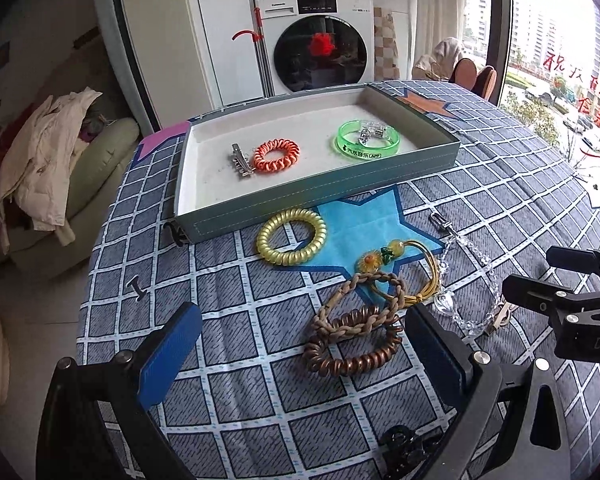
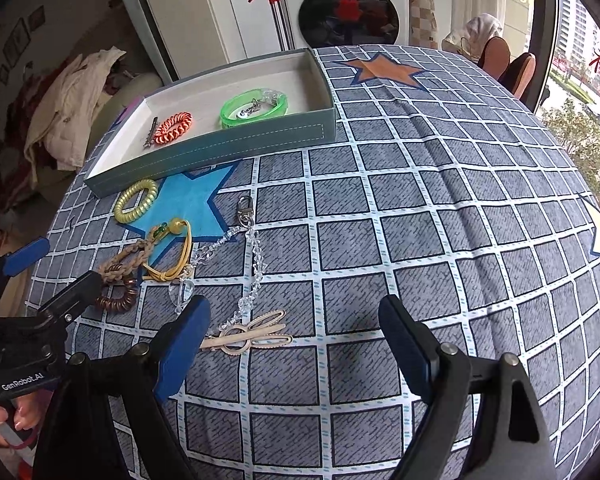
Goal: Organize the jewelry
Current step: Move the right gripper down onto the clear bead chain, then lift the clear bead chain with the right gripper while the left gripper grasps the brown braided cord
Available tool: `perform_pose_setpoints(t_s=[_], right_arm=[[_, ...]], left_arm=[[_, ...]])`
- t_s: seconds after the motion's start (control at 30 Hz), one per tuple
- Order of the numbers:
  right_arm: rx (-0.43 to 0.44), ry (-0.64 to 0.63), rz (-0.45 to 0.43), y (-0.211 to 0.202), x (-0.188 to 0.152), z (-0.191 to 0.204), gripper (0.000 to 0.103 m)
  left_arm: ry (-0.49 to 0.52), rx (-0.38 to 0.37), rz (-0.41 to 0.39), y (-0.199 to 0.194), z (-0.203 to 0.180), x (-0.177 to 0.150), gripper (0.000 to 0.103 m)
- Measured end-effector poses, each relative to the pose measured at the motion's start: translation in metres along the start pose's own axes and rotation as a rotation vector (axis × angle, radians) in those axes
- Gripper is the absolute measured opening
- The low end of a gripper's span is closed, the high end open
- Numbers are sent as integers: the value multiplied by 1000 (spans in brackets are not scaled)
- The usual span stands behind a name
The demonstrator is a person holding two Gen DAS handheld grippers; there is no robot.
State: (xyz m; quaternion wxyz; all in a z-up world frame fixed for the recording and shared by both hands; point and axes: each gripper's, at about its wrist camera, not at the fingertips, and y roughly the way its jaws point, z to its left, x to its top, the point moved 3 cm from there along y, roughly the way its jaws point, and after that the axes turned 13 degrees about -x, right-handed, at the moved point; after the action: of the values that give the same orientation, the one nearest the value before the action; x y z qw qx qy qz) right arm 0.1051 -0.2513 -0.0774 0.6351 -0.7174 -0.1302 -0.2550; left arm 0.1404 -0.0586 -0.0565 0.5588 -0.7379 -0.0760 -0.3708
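Note:
A grey-green tray [image 1: 320, 200] holds an orange coil hair tie [image 1: 276, 156], a silver clip [image 1: 240, 160] and a green bracelet [image 1: 367, 140]. In front of it on the checked cloth lie a yellow coil tie [image 1: 291, 236], a yellow beaded cord [image 1: 420, 272], a braided bracelet [image 1: 360, 300], a brown coil tie [image 1: 352, 356] and a crystal bead chain [image 2: 256, 256]. My left gripper [image 1: 304, 354] is open and nothing is gripped. The brown coil lies between its fingers in this view. My right gripper [image 2: 296, 344] is open, with a beige hair clip [image 2: 252, 334] by its left finger.
A washing machine [image 1: 320, 44] stands behind the table. A sofa with piled clothes [image 1: 44, 160] is at the left, a window and chairs [image 1: 480, 76] at the right. A black clip [image 1: 404, 448] lies at the near edge. The cloth's right half [image 2: 460, 220] is bare.

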Motion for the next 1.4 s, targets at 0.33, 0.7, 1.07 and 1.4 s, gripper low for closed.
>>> perform_pose_setpoints(t_s=[0.33, 0.7, 1.07, 1.4], right_arm=[[-22, -75, 8, 13, 7, 12, 76], [-56, -201, -31, 16, 8, 39, 54], [-46, -175, -48, 7, 8, 32, 6], [-5, -128, -102, -18, 22, 20, 6]], left_arm=[[34, -13, 53, 21, -10, 2, 101], [-74, -52, 65, 25, 13, 1, 53], [-133, -119, 7, 7, 31, 4, 27], [-159, -123, -49, -13, 44, 10, 27]])
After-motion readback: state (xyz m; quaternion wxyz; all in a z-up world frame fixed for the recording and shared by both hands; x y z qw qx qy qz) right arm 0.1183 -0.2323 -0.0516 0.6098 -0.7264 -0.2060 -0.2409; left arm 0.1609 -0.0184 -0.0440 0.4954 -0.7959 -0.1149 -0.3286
